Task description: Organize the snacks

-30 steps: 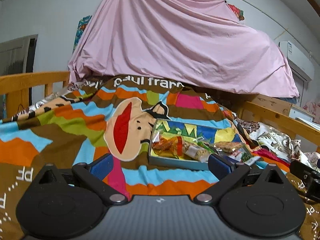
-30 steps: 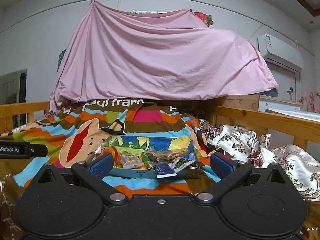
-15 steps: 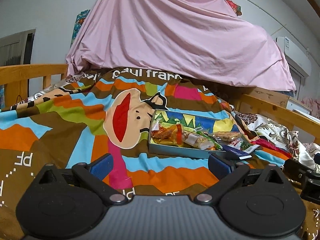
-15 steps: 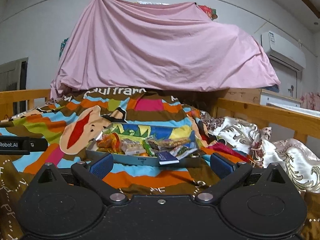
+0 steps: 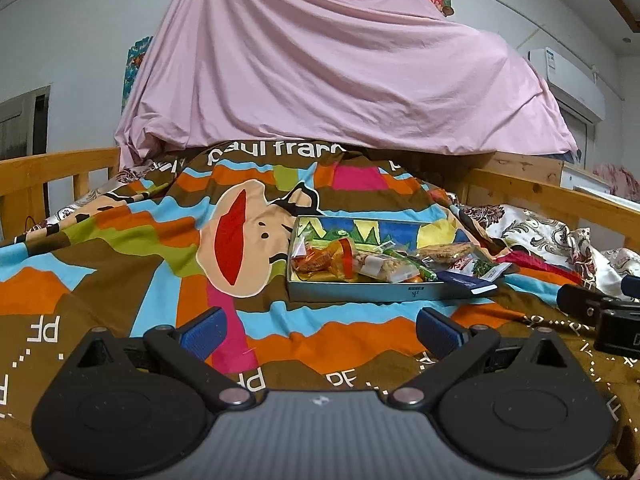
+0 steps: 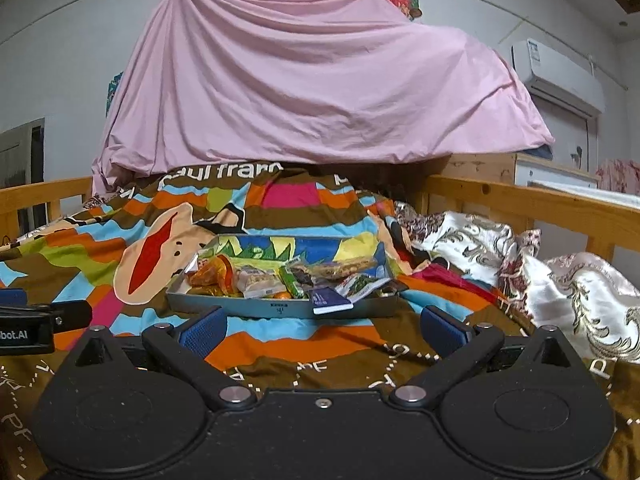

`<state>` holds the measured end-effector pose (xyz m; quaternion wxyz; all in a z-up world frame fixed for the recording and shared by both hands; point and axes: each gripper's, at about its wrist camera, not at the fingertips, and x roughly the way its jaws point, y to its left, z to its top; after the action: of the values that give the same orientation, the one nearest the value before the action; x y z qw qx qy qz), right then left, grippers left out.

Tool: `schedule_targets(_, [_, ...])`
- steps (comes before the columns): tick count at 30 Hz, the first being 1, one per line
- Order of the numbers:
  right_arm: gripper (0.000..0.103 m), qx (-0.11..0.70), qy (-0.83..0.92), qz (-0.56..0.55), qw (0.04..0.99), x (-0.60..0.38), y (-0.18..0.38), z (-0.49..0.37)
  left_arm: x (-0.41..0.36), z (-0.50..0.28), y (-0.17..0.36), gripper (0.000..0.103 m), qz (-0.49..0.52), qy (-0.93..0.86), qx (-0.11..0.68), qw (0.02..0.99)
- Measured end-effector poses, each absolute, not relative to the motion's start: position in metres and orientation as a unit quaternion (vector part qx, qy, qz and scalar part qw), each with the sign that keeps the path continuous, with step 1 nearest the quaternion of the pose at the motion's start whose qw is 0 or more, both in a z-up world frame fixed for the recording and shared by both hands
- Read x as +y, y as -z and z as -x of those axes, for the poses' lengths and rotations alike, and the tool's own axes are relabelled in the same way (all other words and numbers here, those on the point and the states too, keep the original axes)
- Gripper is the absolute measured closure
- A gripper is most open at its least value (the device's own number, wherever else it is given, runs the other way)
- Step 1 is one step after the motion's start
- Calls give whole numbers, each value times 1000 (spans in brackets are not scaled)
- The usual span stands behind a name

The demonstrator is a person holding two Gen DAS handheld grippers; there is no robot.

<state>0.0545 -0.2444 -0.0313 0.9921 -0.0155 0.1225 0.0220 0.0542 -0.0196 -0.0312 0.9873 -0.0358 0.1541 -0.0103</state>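
A shallow box (image 5: 360, 291) (image 6: 248, 307) with a colourful inside lies on the striped bedspread. It holds several snack packets: an orange one (image 5: 324, 258) (image 6: 212, 272) at the left, a clear nut bar (image 5: 384, 266) (image 6: 258, 280), a green one (image 6: 290, 282). A dark blue packet (image 5: 466, 280) (image 6: 330, 300) hangs over the box's front rim. My left gripper (image 5: 320, 332) is open and empty, short of the box. My right gripper (image 6: 322, 330) is open and empty, just before the box's front wall.
The bedspread (image 5: 120, 248) covers a bed with wooden rails (image 5: 48, 164) (image 6: 540, 204) on both sides. A pink sheet (image 5: 340, 72) drapes over a heap behind. A patterned satin cloth (image 6: 560, 280) lies crumpled to the right. Each gripper shows at the other view's edge.
Both grippers have drawn back and risen a little from the box, so more bedspread shows before it. The jaws stay open. The snacks have not moved.
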Motion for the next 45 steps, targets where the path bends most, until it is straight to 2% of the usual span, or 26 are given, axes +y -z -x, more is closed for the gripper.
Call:
schedule_targets(8, [1,156,-24,7,987,-242,41,-70,-13,-57,34,0,44,1,165,985])
schedule_targets(45, [1,165,-42,29,985,-237,44,-71,-8,-58,35,0,56,-9,171,984])
